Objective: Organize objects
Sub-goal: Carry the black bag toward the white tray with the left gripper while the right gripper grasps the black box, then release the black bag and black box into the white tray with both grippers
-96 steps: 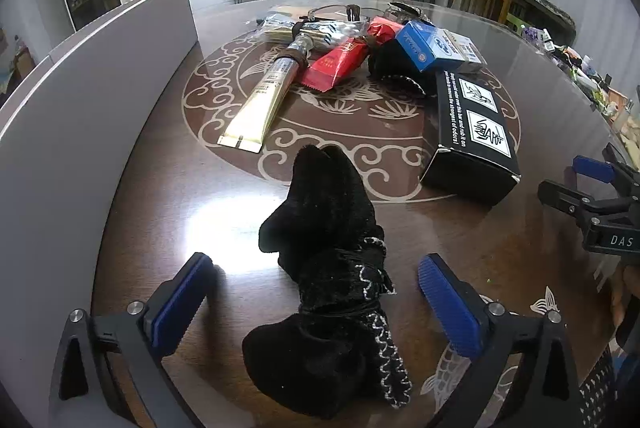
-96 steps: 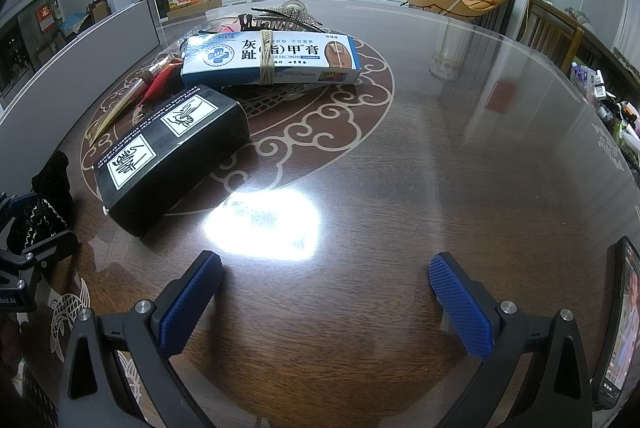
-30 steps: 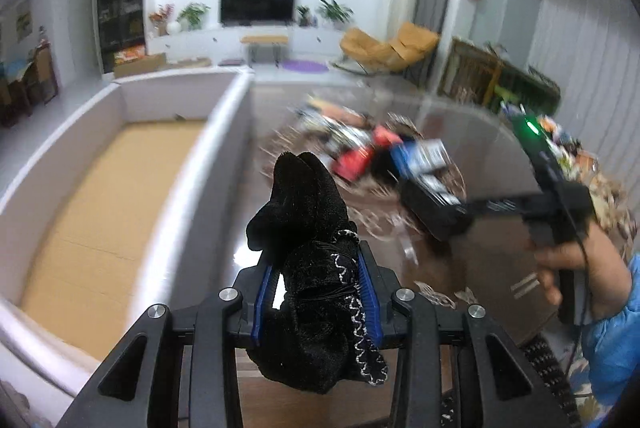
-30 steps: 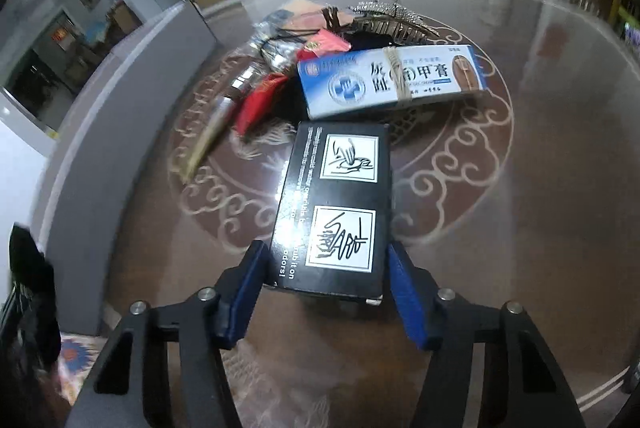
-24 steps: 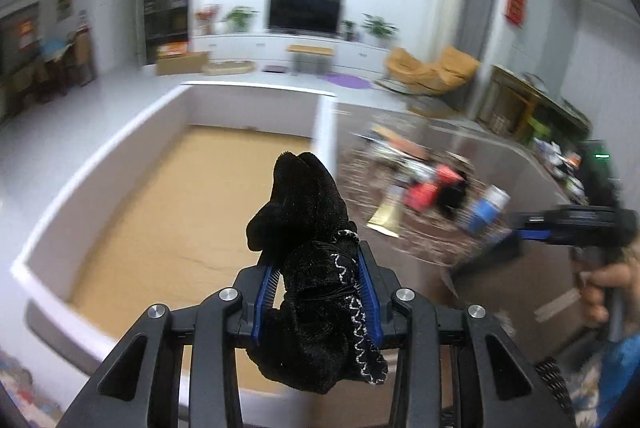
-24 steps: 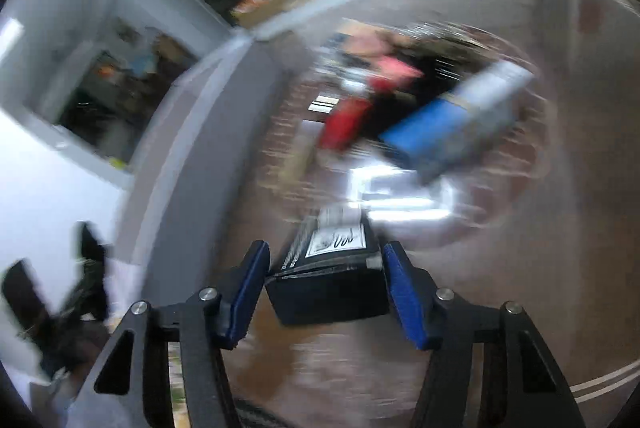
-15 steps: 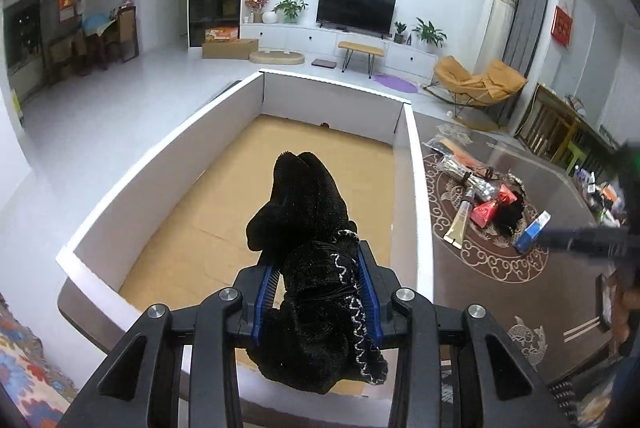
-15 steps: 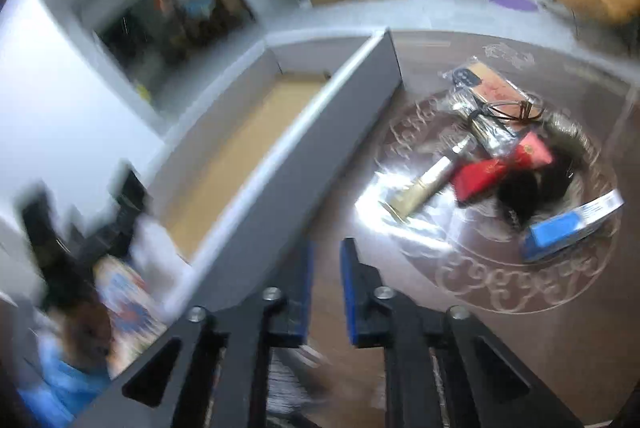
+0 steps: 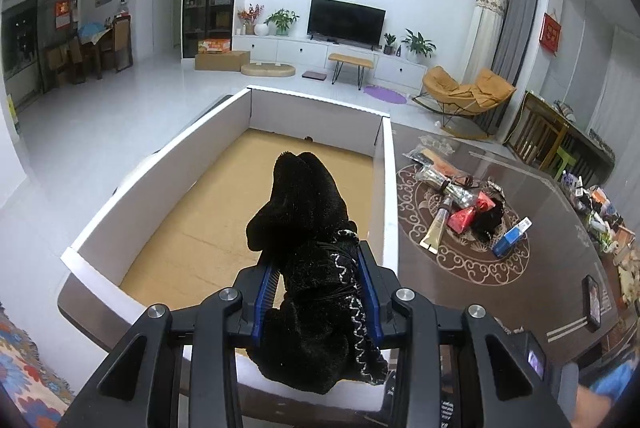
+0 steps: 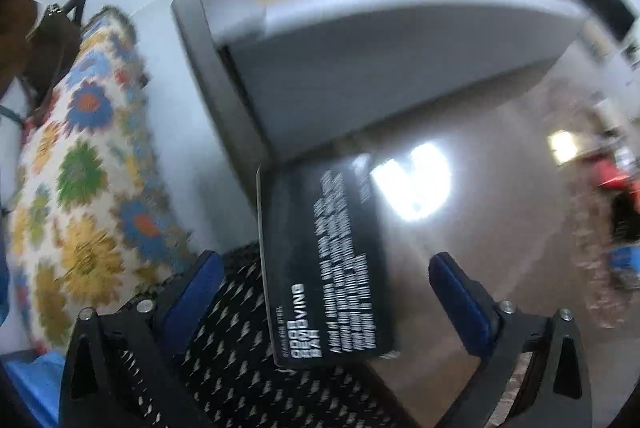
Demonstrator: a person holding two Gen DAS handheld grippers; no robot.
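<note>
Two claws are working at once here. The left claw (image 9: 318, 292) is pinching a black plush pouch (image 9: 310, 260) between its blue pads, gripping it low around the waist so the soft top is standing free above the fingers. It is hovering over the near wall of the big white bin (image 9: 386, 188), whose cardboard floor is lying bare below; holding the pouch high and over the opening looks meant to let it fall inside rather than snag on the rim.

The right claw (image 10: 326, 296) is standing spread wide, its blue pads well apart and touching nothing. Between them the black box (image 10: 324, 260) with white lettering is showing, tilted, close to the outer corner of the bin; whether it is resting on the bench or dropping is not clear through the blur.

Farther out on the bench (image 9: 500, 292), a cluster is waiting on the round ornament: a gold tube (image 9: 436, 230), a red packet (image 9: 466, 216), a blue carton (image 9: 512, 234) and a dark pouch (image 9: 490, 222) — probably the next things to go in.
</note>
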